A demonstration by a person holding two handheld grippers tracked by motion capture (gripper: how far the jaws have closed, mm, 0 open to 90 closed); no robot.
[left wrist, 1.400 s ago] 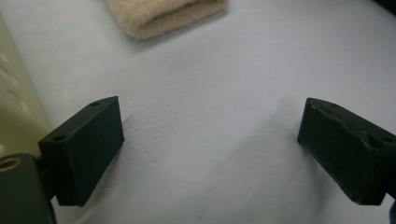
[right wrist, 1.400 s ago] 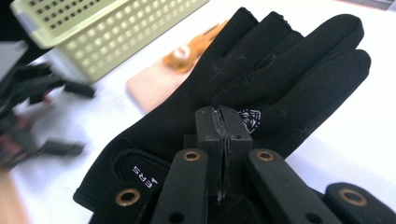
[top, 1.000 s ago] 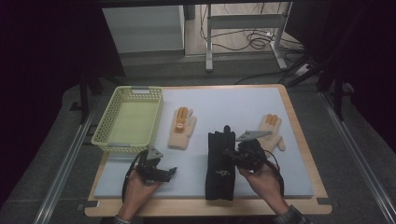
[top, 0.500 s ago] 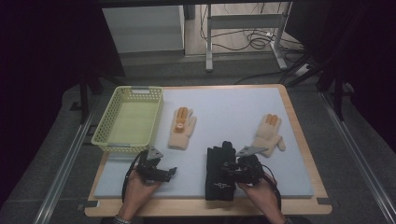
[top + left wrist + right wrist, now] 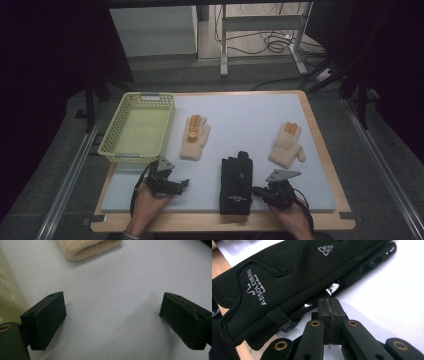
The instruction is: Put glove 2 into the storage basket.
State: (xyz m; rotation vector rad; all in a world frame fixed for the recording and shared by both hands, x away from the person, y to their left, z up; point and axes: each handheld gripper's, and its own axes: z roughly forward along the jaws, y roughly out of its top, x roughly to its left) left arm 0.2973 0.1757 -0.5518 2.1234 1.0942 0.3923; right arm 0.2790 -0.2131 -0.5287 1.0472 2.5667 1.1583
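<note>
A black glove (image 5: pixel 236 182) (image 5: pixel 287 272) lies flat on the pale mat near the front edge, with a second black layer under it. My right gripper (image 5: pixel 256 190) (image 5: pixel 329 301) sits low beside the glove's right side near the cuff. Its jaws have just been closing and now meet, with the tips against the glove's edge and nothing visible between them. My left gripper (image 5: pixel 182 185) (image 5: pixel 112 320) rests at the front left with its jaws wide open over bare mat. Two cream gloves with orange fingertips lie farther back, one (image 5: pixel 195 136) (image 5: pixel 87 247) at centre left and the other (image 5: pixel 286 145) at right.
A yellow-green mesh basket (image 5: pixel 137 150) stands empty at the back left of the mat, its wall (image 5: pixel 7 290) close to my left gripper. The mat lies on a wooden board (image 5: pixel 330 160). Beyond the board are dark floor, table legs and cables.
My right hand has come down and toward the front edge, from beside the right cream glove to the black glove's cuff side. The left hand has stayed put.
</note>
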